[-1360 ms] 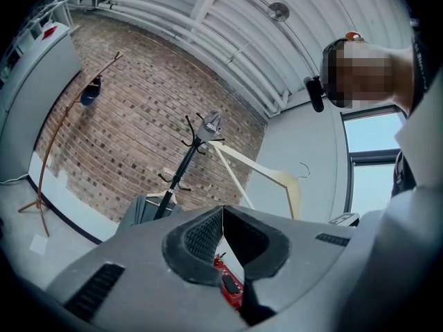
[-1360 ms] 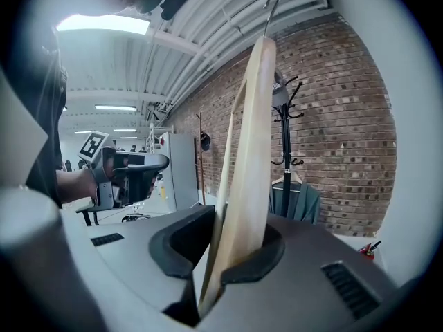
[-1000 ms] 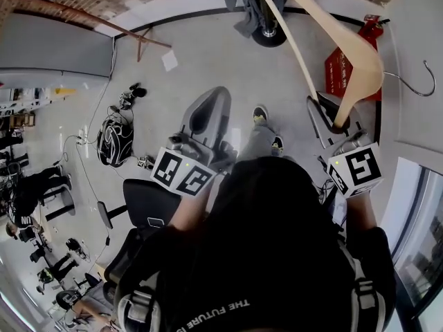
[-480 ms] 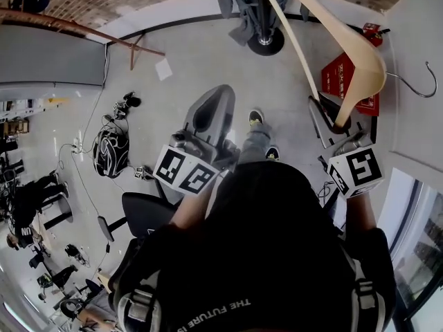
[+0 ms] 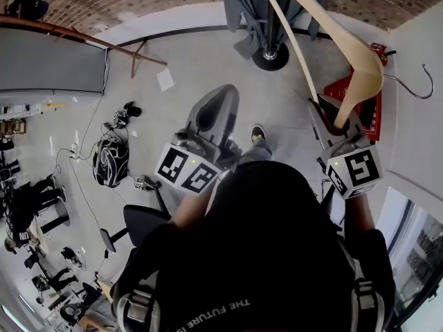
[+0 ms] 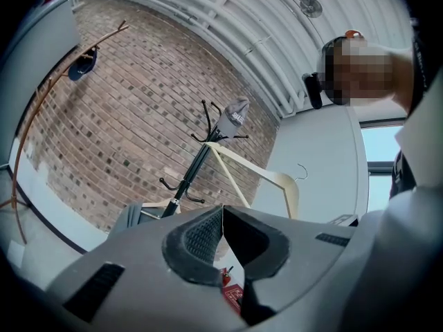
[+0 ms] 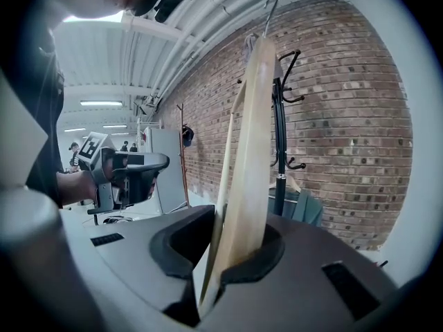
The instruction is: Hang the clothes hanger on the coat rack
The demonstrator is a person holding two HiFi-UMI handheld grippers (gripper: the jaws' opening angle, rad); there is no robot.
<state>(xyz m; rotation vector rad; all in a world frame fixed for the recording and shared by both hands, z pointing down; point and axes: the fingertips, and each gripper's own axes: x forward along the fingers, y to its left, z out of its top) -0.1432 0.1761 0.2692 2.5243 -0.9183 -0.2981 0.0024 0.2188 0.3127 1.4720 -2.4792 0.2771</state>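
A pale wooden hanger with a metal hook stands upright in my right gripper, which is shut on one end of it. In the right gripper view the hanger rises out from between the jaws of the right gripper, with the black coat rack just behind it. The coat rack's pole and round base stand ahead by the brick wall. My left gripper is held out at the left, shut and empty. The left gripper view shows its jaws meeting, with the rack and hanger beyond them.
A grey garment hangs on the rack. A red extinguisher box sits on the floor by the white wall on the right. A helmet and cables lie at the left, and an office chair stands beside the person.
The rack base and the floor have slid down the head view, so the person has come closer to the rack. Both grippers keep their pose, and the hanger stays held.
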